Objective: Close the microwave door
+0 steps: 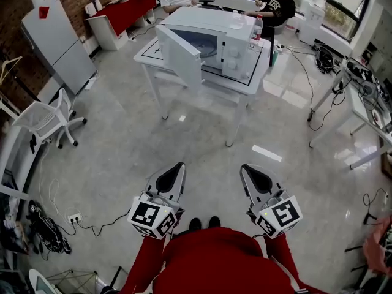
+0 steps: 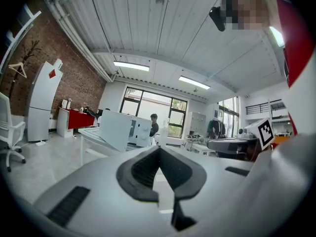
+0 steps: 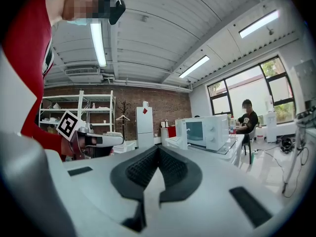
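Note:
The white microwave (image 1: 214, 35) stands on a white table (image 1: 254, 72) across the room, its door (image 1: 179, 55) swung wide open toward me on the left side. Both grippers are held close to my body, far from the microwave. My left gripper (image 1: 177, 166) is shut and empty, and my right gripper (image 1: 248, 169) is shut and empty too. In the left gripper view the microwave (image 2: 140, 131) and its open door (image 2: 115, 129) show small beyond the closed jaw tips (image 2: 159, 149). The right gripper view shows the microwave (image 3: 210, 131) to the right of its closed tips (image 3: 158, 148).
Bare floor lies between me and the table. A white office chair (image 1: 46, 118) and a tall white cabinet (image 1: 58, 38) stand at the left. A person (image 1: 275, 8) sits behind the table. A desk (image 1: 361, 97) with trailing cables is at the right.

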The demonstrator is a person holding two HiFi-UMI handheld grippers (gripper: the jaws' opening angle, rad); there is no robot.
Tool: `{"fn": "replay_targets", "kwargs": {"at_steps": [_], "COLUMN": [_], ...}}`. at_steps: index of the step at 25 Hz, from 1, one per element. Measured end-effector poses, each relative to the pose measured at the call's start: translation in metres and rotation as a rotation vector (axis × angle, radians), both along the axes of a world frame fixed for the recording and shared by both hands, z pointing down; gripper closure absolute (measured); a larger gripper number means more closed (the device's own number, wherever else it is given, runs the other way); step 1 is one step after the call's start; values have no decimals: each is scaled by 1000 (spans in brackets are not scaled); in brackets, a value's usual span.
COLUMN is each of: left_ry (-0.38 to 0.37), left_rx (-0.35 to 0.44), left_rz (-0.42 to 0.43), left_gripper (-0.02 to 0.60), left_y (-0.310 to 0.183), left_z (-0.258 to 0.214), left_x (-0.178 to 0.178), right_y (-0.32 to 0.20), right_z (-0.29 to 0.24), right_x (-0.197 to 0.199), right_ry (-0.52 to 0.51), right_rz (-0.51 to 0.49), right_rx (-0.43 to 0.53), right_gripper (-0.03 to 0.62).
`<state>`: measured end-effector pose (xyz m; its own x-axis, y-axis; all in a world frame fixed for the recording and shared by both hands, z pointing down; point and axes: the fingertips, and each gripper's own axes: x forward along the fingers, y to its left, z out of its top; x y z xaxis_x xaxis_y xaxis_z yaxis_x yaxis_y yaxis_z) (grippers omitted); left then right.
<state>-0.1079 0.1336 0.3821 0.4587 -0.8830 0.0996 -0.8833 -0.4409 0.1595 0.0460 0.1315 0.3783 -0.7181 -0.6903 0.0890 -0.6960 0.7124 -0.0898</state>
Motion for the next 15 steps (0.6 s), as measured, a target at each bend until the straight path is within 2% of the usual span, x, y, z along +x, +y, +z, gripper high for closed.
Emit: {"fn": "replay_targets", "kwargs": {"at_steps": [4, 10, 15], "left_ry": [17, -10, -108], "left_rx": [-5, 29, 54], "left_rz": [-18, -48, -83], "left_gripper": [572, 572, 572], "left_y": [-12, -33, -63], "left_z": [0, -8, -11], "left_x": [6, 8, -8], "right_y": [-2, -13, -43], "right_z": [4, -2, -1], "right_x": [16, 39, 44], "right_ry": [-2, -7, 15], "right_rz": [-1, 21, 66], "right_rx": [-11, 25, 57], "right_gripper": [580, 580, 580]}}
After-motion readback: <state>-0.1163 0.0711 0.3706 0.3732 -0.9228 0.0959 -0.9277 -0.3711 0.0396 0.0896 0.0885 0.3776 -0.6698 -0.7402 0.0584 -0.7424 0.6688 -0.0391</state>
